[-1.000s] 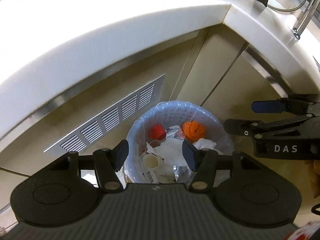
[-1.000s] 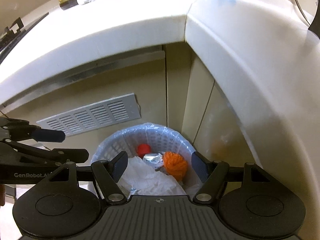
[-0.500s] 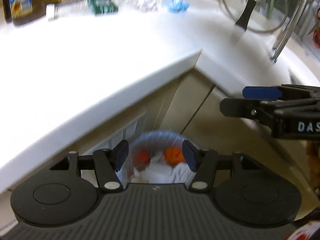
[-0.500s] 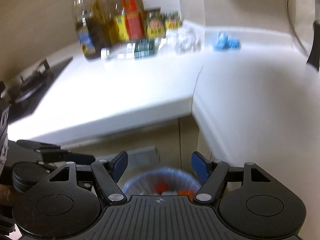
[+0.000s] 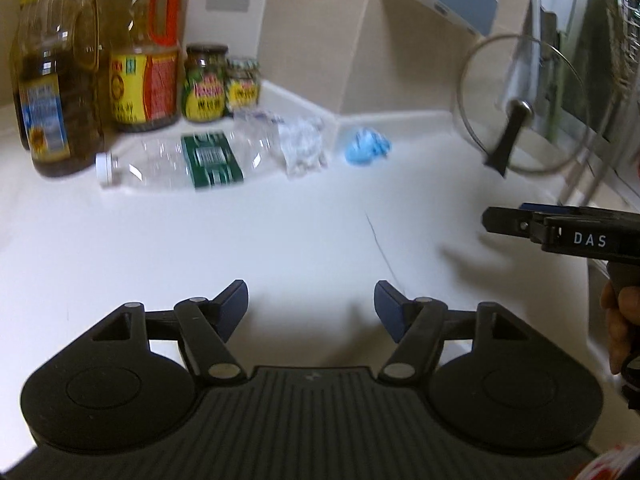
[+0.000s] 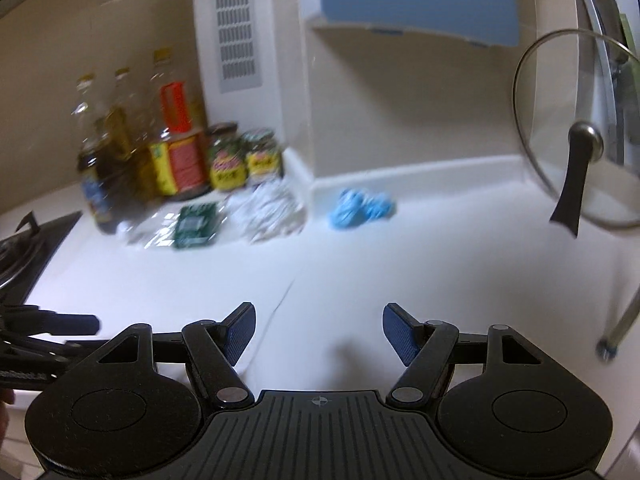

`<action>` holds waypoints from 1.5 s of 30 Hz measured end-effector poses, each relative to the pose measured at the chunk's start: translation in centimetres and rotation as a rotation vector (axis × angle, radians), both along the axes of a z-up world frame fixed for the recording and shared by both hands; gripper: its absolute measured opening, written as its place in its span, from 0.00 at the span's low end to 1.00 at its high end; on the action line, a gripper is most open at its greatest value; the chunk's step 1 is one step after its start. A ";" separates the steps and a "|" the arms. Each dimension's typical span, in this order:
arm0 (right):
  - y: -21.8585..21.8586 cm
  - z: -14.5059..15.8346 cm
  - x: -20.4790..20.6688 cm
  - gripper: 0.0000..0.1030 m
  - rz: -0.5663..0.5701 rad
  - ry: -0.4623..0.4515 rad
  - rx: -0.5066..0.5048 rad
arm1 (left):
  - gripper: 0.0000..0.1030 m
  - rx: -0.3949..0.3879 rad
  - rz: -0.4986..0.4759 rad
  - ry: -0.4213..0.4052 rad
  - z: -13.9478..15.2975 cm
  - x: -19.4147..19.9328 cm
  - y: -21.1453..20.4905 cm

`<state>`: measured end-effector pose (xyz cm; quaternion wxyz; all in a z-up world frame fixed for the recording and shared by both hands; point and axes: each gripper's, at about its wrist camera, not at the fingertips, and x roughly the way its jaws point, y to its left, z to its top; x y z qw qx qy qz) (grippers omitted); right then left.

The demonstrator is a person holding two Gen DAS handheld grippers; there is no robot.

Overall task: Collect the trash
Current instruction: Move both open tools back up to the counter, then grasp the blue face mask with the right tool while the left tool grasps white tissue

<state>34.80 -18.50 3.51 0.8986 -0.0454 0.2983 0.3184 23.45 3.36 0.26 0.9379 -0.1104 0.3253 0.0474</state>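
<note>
Jaws of the left gripper (image 5: 310,308), just opening wider, and right gripper (image 6: 318,334) gape empty above the white counter (image 5: 280,240) at lower frame.

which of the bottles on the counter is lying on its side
The clear plastic water bottle with the green label and white cap. The oil bottles and the jars behind it all stand upright.

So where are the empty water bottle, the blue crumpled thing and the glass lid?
empty water bottle (image 5: 180,162): left wrist view, on its clear body beside the green label.
blue crumpled thing (image 5: 366,150): left wrist view, on its middle.
glass lid (image 6: 580,142): right wrist view, on its knob.
</note>
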 end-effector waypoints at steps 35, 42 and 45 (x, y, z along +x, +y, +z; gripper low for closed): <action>8.9 -6.7 22.6 0.43 0.064 0.197 0.028 | 0.65 0.261 0.055 0.027 0.6 17.2 1.4; 7.4 -6.4 22.0 0.08 0.061 0.198 0.047 | 0.65 0.351 -0.032 0.034 0.2 19.1 0.8; 5.9 -6.0 21.4 0.08 0.051 0.203 0.062 | 0.64 0.421 -0.120 0.042 0.0 20.2 0.2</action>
